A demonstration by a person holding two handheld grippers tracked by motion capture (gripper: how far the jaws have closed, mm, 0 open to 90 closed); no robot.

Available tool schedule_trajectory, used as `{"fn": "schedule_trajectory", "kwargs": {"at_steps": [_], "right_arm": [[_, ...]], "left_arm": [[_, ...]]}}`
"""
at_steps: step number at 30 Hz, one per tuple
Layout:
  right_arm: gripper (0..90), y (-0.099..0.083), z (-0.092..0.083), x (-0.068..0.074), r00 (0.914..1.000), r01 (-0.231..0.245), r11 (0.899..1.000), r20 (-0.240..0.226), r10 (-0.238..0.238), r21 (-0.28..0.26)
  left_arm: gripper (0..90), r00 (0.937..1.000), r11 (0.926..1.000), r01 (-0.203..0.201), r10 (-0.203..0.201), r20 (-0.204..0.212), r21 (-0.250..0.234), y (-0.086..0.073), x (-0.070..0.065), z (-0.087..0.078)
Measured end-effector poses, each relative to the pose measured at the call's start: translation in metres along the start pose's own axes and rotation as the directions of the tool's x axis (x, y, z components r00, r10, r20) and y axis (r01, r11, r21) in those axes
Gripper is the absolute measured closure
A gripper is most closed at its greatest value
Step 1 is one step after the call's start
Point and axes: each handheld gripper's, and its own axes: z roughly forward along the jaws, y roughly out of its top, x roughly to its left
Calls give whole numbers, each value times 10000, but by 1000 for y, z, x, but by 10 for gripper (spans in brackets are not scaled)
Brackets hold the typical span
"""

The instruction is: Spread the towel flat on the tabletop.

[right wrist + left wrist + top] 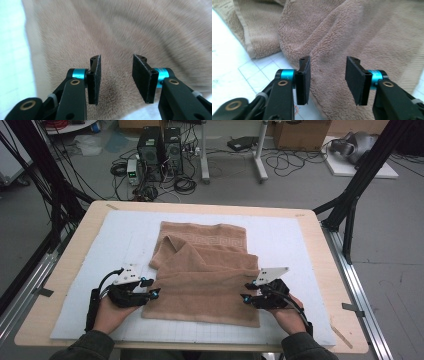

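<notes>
Brown terry: one towel (pixel 205 270); two grippers, left (pixel 150 289) and right (pixel 248 291), jaws parted, empty.

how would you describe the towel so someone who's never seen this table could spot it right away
On the wooden table lies a white gridded mat, and in its middle is the towel. It is tan terry cloth, partly folded, with a woven key-pattern band along its far edge, the only fabric there.

Grey floor (pixel 310 190) strewn with cables (pixel 295 162), two computer towers (pixel 160 147), perhaps cardboard boxes (pixel 300 132) behind.
</notes>
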Motion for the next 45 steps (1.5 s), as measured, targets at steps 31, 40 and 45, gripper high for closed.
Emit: {"fn": "schedule_trajectory", "kwargs": {"at_steps": [31, 40, 45], "right_arm": [[856, 16, -1, 13, 9948, 367, 9993, -951, -367, -17], [802, 17, -32, 42, 9826, 598, 9971, -1732, -673, -478], [711, 21, -49, 37, 9916, 540, 9937, -1122, -650, -985]], "left_arm": [[891, 9982, 9999, -98, 102, 598, -73, -5, -16, -14], [891, 9925, 9978, -298, 366, 1166, -596, -2, -36, -57], [682, 9912, 9967, -283, 379, 1269, -767, 9, -35, -63]]}}
